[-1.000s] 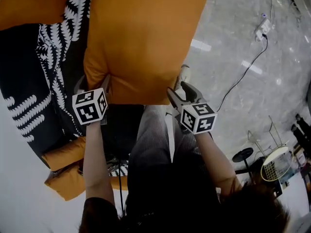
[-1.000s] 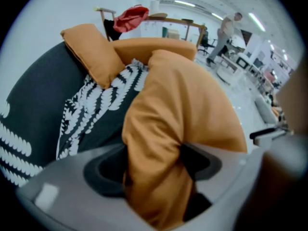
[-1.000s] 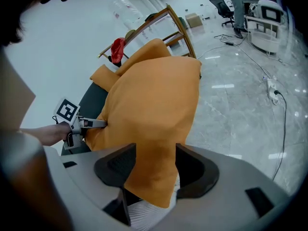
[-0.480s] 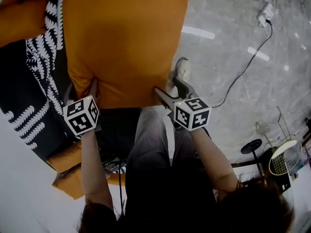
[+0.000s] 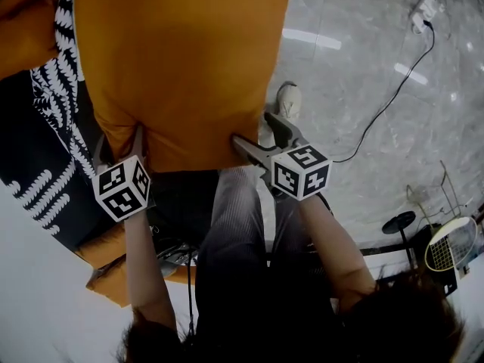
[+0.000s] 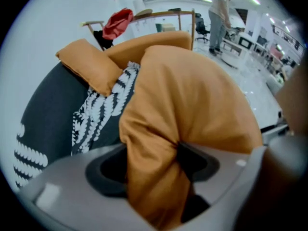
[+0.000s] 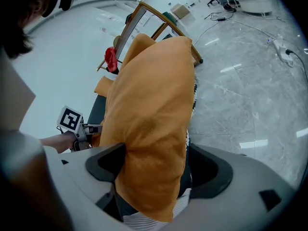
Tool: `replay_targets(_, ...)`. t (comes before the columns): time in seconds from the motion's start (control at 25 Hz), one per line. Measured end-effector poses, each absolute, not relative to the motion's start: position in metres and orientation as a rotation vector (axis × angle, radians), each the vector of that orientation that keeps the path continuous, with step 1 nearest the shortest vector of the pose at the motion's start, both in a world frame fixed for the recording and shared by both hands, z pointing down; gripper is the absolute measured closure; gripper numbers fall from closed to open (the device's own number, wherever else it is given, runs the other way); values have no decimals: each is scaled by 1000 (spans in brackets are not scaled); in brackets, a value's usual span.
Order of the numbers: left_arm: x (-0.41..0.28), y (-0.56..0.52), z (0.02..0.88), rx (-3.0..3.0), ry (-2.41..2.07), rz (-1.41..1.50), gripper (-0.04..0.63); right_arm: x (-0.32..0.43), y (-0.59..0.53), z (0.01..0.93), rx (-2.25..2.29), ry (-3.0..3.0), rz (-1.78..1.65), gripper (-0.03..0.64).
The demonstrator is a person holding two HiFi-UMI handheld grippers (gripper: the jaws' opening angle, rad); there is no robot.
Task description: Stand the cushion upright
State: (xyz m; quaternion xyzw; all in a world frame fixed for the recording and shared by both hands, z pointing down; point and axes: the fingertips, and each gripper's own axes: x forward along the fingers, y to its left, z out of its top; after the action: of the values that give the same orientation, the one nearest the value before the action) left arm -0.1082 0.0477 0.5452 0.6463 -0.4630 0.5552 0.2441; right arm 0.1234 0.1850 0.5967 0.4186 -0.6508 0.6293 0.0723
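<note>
Seen from above, a large orange cushion (image 5: 181, 59) fills the top centre, its lower edge towards the person holding it. It hangs partly over a dark sofa (image 5: 30, 150) printed with white fern leaves and partly over the grey marble floor (image 5: 363, 66).

The left tongs (image 6: 153, 165) pinch the cushion's lower left corner. The fabric is bunched tight between the two pads, and these tongs have just been closing further.

The right tongs (image 7: 154, 170) straddle the lower right corner. They have just been opening and now stand spread wide. The cushion still sits between them, brushing one pad, with a dark gap at the other.

From the right gripper view the cushion stands tall and edge-on. Whether its base rests on anything cannot be told.

A second orange cushion (image 5: 26, 36) lies on the sofa at top left. The person's striped trousers (image 5: 234, 225) and a pale shoe (image 5: 289, 100) show below the cushion, and a black cable (image 5: 386, 108) trails across the floor.
</note>
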Motion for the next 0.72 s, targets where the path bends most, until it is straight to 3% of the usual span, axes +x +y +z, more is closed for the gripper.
replay_targets(0.32, -111, 48, 547, 1780, -1259, 1495, 275, 115, 180, 598, 1183, -2007, 1873, 238)
replay_targets(0.72, -106, 52, 538, 1824, -1235, 1453, 311, 112, 176, 587, 1138, -1994, 1755, 381)
